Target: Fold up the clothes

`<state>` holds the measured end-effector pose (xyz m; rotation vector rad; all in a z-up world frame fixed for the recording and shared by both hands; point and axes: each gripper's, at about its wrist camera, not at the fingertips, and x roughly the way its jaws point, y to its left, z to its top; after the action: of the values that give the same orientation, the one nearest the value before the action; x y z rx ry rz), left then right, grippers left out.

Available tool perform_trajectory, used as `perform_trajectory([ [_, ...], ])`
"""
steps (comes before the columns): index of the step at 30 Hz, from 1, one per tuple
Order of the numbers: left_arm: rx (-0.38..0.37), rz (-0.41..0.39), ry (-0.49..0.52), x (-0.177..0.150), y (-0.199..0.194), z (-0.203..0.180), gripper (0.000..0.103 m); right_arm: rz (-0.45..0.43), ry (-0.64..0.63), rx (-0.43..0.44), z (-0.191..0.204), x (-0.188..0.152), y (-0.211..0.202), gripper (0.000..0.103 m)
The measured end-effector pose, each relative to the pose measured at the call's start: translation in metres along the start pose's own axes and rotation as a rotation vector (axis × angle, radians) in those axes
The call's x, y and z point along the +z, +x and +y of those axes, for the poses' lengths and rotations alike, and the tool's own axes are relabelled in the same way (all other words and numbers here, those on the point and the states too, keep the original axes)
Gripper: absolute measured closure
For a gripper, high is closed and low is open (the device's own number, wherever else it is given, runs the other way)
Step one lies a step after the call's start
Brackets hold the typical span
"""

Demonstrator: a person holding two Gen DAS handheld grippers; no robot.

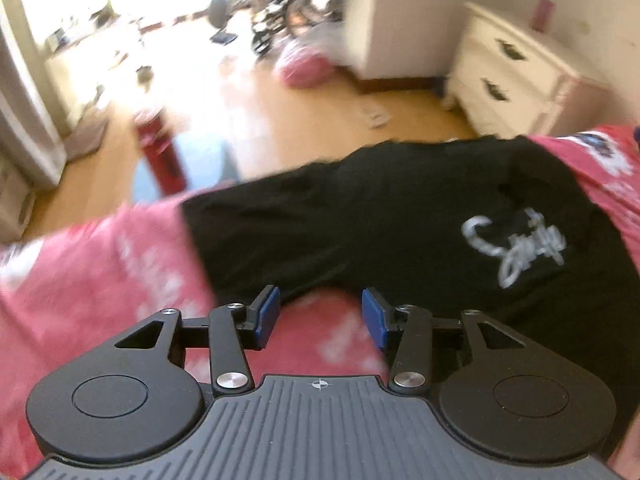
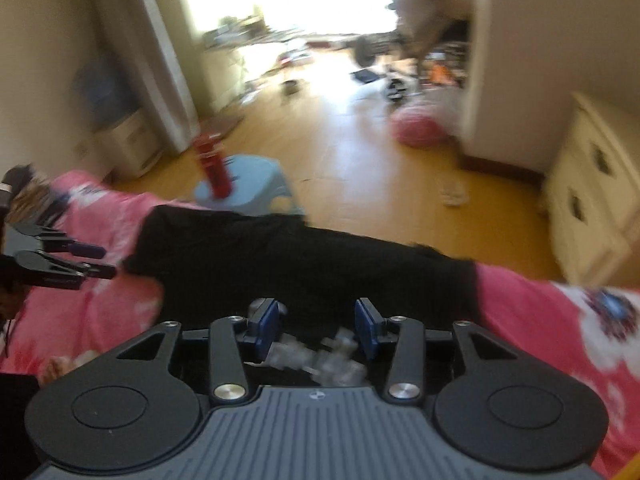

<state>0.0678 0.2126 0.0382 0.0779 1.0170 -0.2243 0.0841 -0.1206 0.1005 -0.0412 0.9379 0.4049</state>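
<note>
A black garment [image 1: 360,220] with a white script logo [image 1: 516,248] lies spread flat on a pink flowered bedspread [image 1: 100,280]. My left gripper [image 1: 320,316] hovers open over the garment's near edge; only bedspread shows between its blue pads. In the right wrist view the same black garment [image 2: 280,256] stretches across the bed. My right gripper [image 2: 318,320] hangs open above it, with the blurred white logo [image 2: 328,356] showing below the gap. The left gripper [image 2: 100,260] appears at the far left, over the garment's left end. Both views are motion-blurred.
Beyond the bed's far edge stands a blue stool [image 2: 256,188] with a red bottle [image 2: 214,168] on it. A cream dresser [image 2: 592,184] sits at the right. A pink bag [image 2: 416,128] lies on the wooden floor, with clutter farther back.
</note>
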Motion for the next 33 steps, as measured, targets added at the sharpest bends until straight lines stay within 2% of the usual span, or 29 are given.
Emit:
perform_trajectory([
  [5,-0.027,-0.004,-0.179,-0.027,0.012,0.038,0.055,0.054,-0.094,0.143,0.067,0.048,0.074,0.058],
  [9,-0.051,-0.051,-0.368,-0.036,0.027,0.074,0.056,0.085,-0.163,0.259,0.122,0.07,0.138,0.058],
  [12,-0.056,-0.088,-0.461,-0.034,0.041,0.09,0.056,0.113,-0.187,0.306,0.157,0.082,0.187,0.058],
  [14,-0.062,-0.106,-0.48,-0.03,0.048,0.092,0.057,0.129,-0.178,0.327,0.176,0.091,0.218,0.058],
  [17,-0.041,-0.096,-0.455,-0.026,0.059,0.087,0.06,0.148,-0.177,0.341,0.2,0.104,0.259,0.058],
  [18,-0.022,-0.081,-0.448,-0.026,0.063,0.084,0.064,0.154,-0.18,0.333,0.206,0.107,0.272,0.058],
  [20,-0.001,-0.062,-0.449,-0.029,0.071,0.082,0.065,0.169,-0.174,0.312,0.217,0.112,0.297,0.058],
  [26,0.033,-0.089,-0.472,-0.036,0.074,0.079,0.068,0.197,-0.147,0.265,0.235,0.114,0.342,0.058],
  [29,0.054,-0.099,-0.467,-0.036,0.073,0.076,0.08,0.2,-0.16,0.234,0.239,0.108,0.351,0.061],
  [31,0.059,-0.108,-0.469,-0.036,0.072,0.075,0.092,0.183,-0.186,0.222,0.241,0.104,0.349,0.065],
  [32,0.059,-0.115,-0.477,-0.036,0.071,0.075,0.094,0.176,-0.193,0.222,0.242,0.103,0.348,0.067],
  [33,0.056,-0.121,-0.485,-0.037,0.069,0.075,0.097,0.169,-0.201,0.222,0.242,0.102,0.346,0.076],
])
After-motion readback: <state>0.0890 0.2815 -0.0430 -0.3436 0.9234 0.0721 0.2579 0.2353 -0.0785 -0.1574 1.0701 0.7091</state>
